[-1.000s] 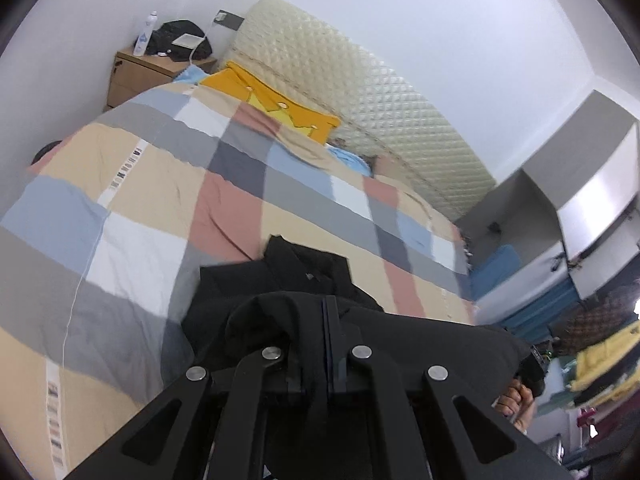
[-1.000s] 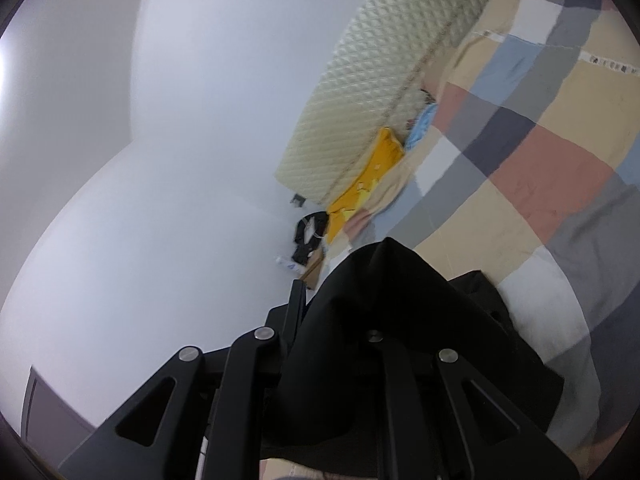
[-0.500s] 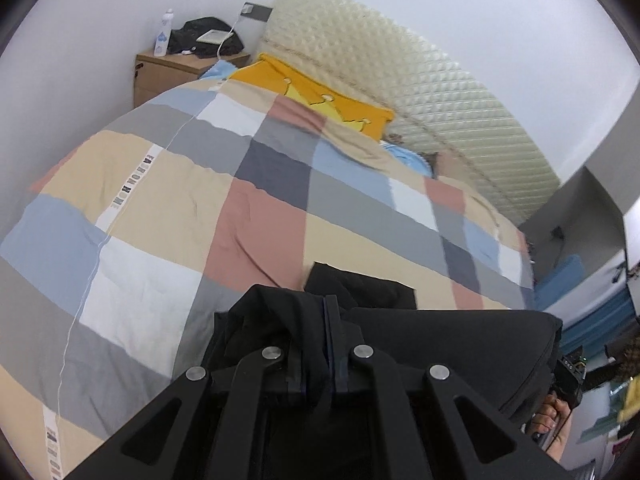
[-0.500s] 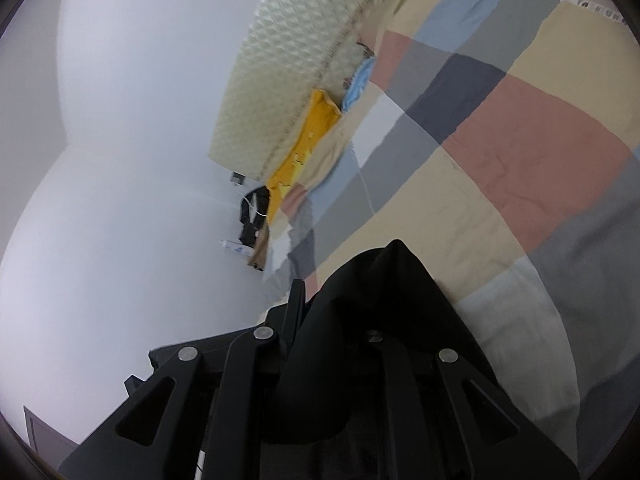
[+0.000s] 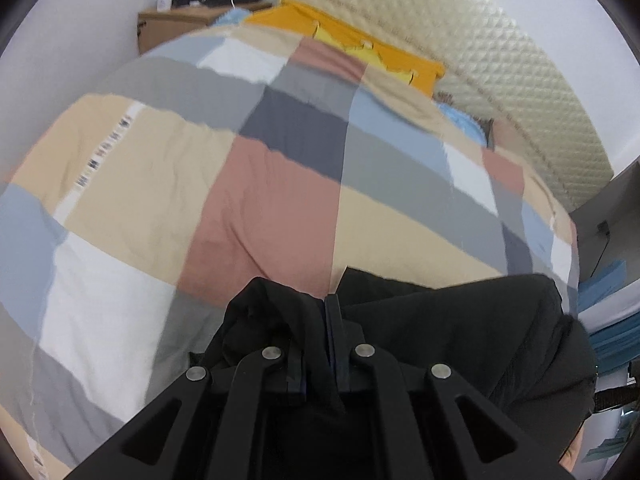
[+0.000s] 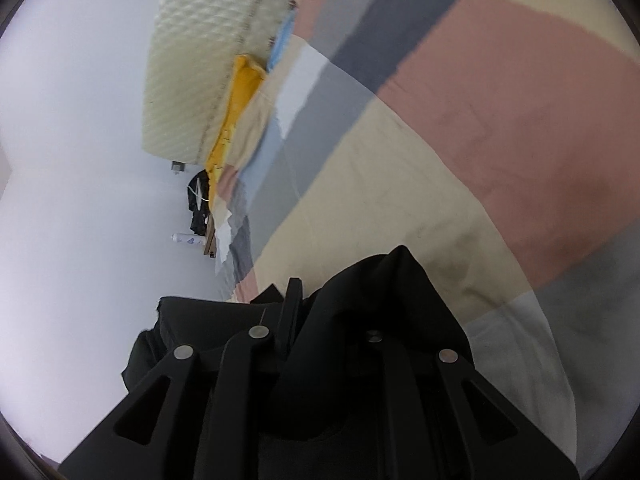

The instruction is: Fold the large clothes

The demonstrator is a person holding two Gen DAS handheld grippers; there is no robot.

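Note:
A large black garment (image 5: pixel 460 320) hangs from both grippers above the bed. My left gripper (image 5: pixel 326 308) is shut on a bunched edge of it, and the cloth stretches off to the right. In the right wrist view my right gripper (image 6: pixel 298 300) is shut on another part of the black garment (image 6: pixel 380 304), which drapes over the right finger and hides it. The bed's patchwork quilt (image 5: pixel 260 184) of pink, beige, grey and blue squares lies below; it also shows in the right wrist view (image 6: pixel 500 120).
A yellow pillow (image 5: pixel 360 46) and a quilted cream headboard (image 5: pixel 500 60) lie at the far end of the bed. A wooden nightstand (image 5: pixel 172 26) with a bottle and dark items stands at the back left. Blue and grey furniture (image 5: pixel 608 280) stands at the right.
Both grippers have moved forward over the bed with the garment still held. The quilt fills more of both views, and the headboard appears closer.

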